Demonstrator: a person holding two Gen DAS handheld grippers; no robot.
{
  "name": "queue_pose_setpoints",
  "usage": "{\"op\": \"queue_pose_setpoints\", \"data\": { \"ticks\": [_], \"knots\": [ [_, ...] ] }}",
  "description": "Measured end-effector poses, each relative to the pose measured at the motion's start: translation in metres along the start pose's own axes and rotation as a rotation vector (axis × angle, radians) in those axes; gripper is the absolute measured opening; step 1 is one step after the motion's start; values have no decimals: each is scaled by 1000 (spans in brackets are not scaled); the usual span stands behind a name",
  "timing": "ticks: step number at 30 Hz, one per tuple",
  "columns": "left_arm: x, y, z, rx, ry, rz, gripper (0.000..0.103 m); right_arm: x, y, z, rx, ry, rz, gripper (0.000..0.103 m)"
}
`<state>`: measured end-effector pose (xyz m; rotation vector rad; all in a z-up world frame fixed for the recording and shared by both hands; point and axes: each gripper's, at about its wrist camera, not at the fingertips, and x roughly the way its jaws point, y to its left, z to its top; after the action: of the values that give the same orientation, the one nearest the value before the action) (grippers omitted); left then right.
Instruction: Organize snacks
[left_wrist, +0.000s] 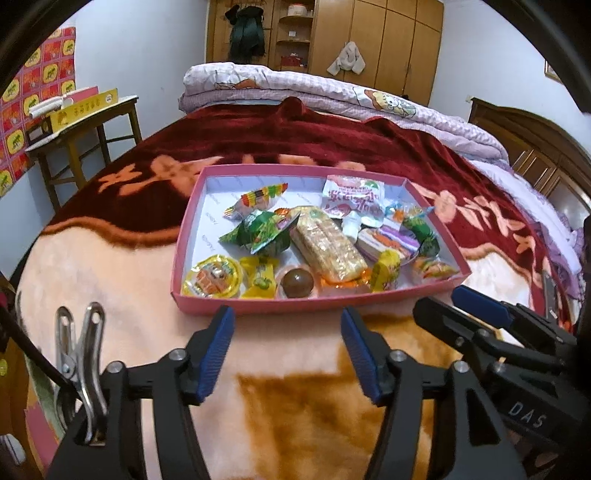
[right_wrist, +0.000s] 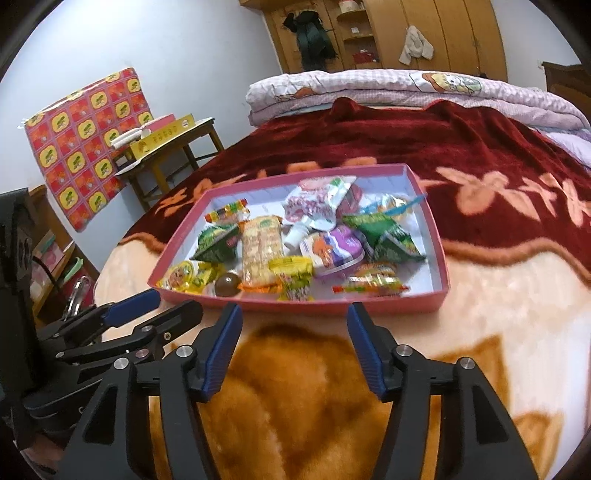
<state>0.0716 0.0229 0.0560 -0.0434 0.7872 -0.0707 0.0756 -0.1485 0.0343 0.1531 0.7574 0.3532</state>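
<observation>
A pink shallow box (left_wrist: 258, 305) (right_wrist: 439, 291) lies on the bed and holds several snacks: a cracker pack (left_wrist: 325, 243) (right_wrist: 260, 245), a brown chocolate ball (left_wrist: 297, 282) (right_wrist: 227, 285), green triangular packets (left_wrist: 258, 230) (right_wrist: 384, 232), a yellow jelly cup (left_wrist: 212, 277) (right_wrist: 181, 275) and a pink pouch (left_wrist: 351, 199) (right_wrist: 314, 203). My left gripper (left_wrist: 287, 319) is open and empty, just short of the box's near edge. My right gripper (right_wrist: 294, 314) is open and empty, also just before the near edge. Each gripper shows beside the other, the right one in the left wrist view (left_wrist: 454, 310), the left one in the right wrist view (right_wrist: 170, 304).
The box rests on a red and peach floral blanket (left_wrist: 110, 280) (right_wrist: 498, 314). A folded quilt (left_wrist: 332, 88) lies at the bed's far end. A wooden side table (left_wrist: 85, 129) (right_wrist: 173, 144) with boxes stands to the left. Wardrobes (left_wrist: 388, 37) line the back wall.
</observation>
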Motion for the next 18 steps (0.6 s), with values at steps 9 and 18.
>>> {"op": "queue_pose_setpoints", "data": {
  "ticks": [9, 18],
  "knots": [
    [8, -3, -16, -4, 33, 68, 79, 5, -10, -18, 25, 57, -58, 80],
    [26, -1, -30, -12, 111, 86, 80, 16, -16, -30, 47, 99, -95, 89]
  ]
}}
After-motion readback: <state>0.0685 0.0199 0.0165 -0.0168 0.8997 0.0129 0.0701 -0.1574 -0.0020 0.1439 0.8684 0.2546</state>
